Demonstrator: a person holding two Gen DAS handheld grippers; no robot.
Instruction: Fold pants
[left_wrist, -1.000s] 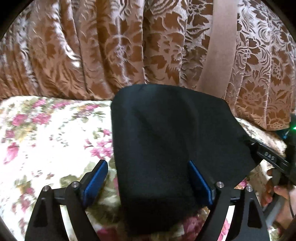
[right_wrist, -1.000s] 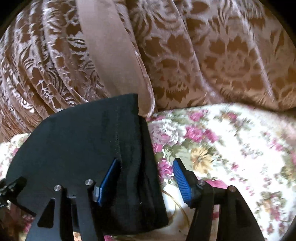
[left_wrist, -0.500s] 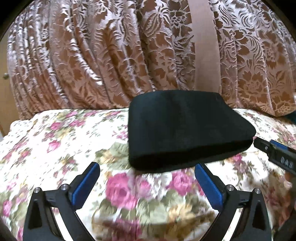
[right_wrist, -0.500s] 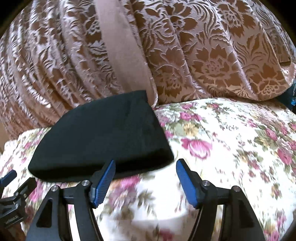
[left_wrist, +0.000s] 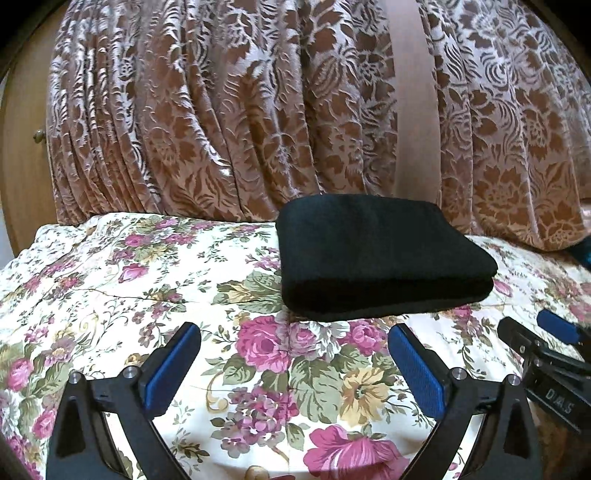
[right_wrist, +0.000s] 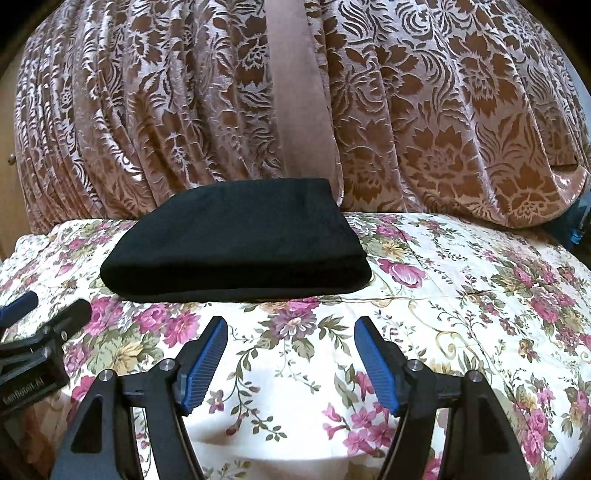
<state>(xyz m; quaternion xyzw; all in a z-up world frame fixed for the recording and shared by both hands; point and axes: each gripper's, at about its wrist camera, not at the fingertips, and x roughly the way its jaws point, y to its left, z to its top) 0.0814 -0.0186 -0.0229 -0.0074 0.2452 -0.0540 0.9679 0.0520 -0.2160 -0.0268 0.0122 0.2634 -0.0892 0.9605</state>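
Note:
The black pants lie folded into a thick, compact rectangle on the floral bedspread, close to the curtain. They also show in the right wrist view. My left gripper is open and empty, held back from the near fold edge. My right gripper is open and empty too, a little in front of the pants. Each gripper shows at the side of the other's view: the right one and the left one.
A brown floral curtain with a plain tie band hangs right behind the bed. A wooden cabinet side stands at the far left. The bedspread stretches to the right of the pants.
Both grippers have let go of the pants and drawn back toward me. The folded pants now rest alone on the bedspread, farther away in both views.

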